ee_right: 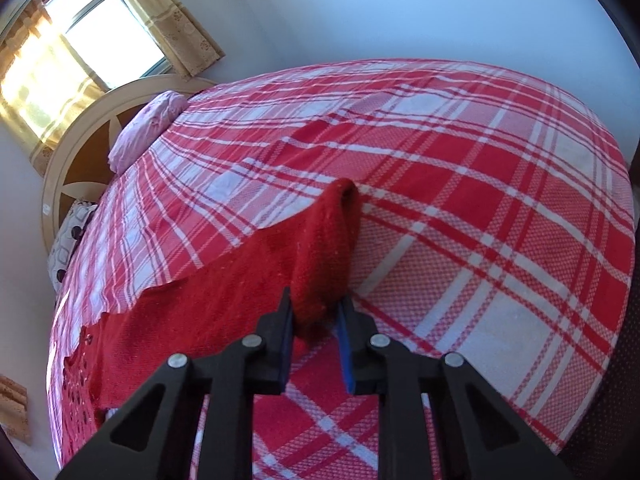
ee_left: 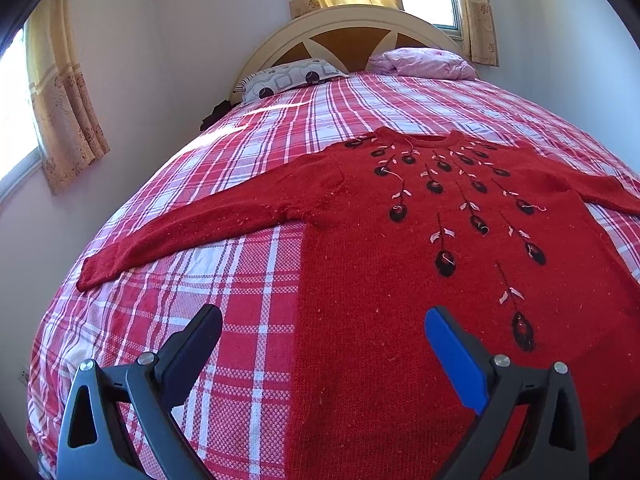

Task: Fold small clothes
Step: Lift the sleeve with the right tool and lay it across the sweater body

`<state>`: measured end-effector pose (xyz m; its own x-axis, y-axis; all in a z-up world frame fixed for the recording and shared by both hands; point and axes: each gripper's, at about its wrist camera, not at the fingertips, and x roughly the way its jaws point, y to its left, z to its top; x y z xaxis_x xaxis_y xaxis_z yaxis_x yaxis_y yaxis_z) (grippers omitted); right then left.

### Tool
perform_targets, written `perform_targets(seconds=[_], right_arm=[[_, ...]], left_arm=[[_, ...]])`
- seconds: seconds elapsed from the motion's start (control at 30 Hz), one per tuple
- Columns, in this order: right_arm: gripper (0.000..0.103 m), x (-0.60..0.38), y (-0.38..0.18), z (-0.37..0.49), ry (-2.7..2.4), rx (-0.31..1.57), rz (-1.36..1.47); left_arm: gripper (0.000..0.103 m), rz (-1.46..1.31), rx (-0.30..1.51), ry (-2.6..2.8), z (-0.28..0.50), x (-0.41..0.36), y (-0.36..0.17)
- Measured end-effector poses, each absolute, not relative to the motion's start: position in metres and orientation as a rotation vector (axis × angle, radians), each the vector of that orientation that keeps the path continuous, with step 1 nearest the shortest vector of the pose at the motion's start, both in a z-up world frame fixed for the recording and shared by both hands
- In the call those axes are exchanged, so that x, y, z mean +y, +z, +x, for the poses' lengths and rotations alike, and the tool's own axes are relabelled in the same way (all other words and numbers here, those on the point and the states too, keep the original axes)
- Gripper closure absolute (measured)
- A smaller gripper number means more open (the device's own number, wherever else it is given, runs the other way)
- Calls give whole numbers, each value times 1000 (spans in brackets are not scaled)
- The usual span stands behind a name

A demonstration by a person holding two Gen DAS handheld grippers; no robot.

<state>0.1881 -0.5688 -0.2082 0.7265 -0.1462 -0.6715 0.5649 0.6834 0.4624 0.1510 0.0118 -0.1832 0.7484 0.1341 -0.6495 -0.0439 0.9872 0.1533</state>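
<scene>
A red knitted sweater (ee_left: 400, 248) with black embroidered flowers lies face up and spread flat on the red and white plaid bed (ee_left: 240, 320). Its left sleeve (ee_left: 180, 236) stretches out toward the bed's left edge. My left gripper (ee_left: 324, 320) is open and empty, hovering above the sweater's lower left hem. In the right wrist view my right gripper (ee_right: 314, 312) is shut on the sweater's right sleeve (ee_right: 326, 248), which is lifted off the bed and hangs forward from the jaws; the sweater's body (ee_right: 192, 320) lies to the left.
A patterned pillow (ee_left: 288, 78) and a pink pillow (ee_left: 420, 64) lie against the rounded headboard (ee_left: 344, 28). Curtained windows (ee_left: 56, 92) are on the walls. The plaid bed cover (ee_right: 480, 240) extends right of the sleeve.
</scene>
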Motion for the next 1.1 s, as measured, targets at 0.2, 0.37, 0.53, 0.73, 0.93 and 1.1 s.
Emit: perform_targets(seconds=[0.2, 0.37, 0.53, 0.73, 0.93, 1.1], right_arm=[[82, -541, -167, 198, -362, 579, 634], [83, -503, -129, 224, -271, 550, 560], [83, -459, -97, 255, -178, 532, 489], [84, -399, -70, 290, -75, 520, 398], [84, -340, -58, 316, 18, 518, 326], [84, -291, -55, 334, 89, 527, 277]], left_arm=[[1, 115, 714, 89, 155, 18, -180], [1, 105, 704, 60, 158, 22, -176], [1, 76, 693, 28, 159, 29, -172], [1, 25, 715, 20, 163, 41, -178], [1, -15, 724, 24, 166, 56, -183], [1, -53, 725, 26, 167, 70, -183]])
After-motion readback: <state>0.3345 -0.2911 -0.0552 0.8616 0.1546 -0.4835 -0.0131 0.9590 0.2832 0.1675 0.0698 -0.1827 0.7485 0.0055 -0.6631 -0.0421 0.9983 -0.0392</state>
